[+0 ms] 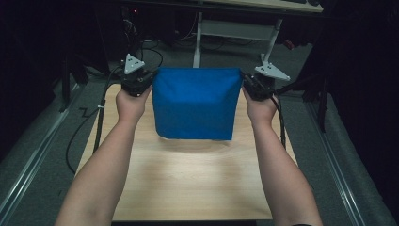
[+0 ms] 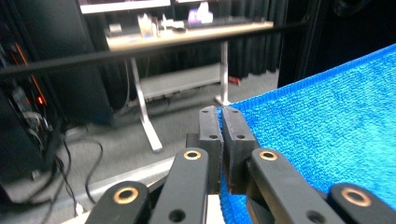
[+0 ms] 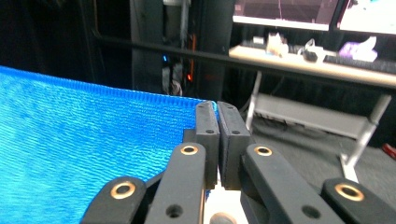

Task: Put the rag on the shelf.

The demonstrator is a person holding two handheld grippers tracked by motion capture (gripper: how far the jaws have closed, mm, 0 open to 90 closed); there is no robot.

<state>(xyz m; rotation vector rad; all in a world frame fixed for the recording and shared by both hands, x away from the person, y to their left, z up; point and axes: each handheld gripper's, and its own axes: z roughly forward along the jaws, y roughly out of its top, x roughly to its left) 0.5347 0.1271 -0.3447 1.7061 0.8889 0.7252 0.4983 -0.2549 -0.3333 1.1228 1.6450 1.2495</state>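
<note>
No legible text, label, brand, number or sign is showing anywhere in these views. The monitors at the back of the right gripper view are glowing, but whatever is on their screens is coming through too blurred to read. The small items on the far desk in the left gripper view are too small and soft to make out any lettering. The blue towel and the wooden tabletop are bearing no markings. The grey plates on the grippers are showing plain holes, no characters.
</note>
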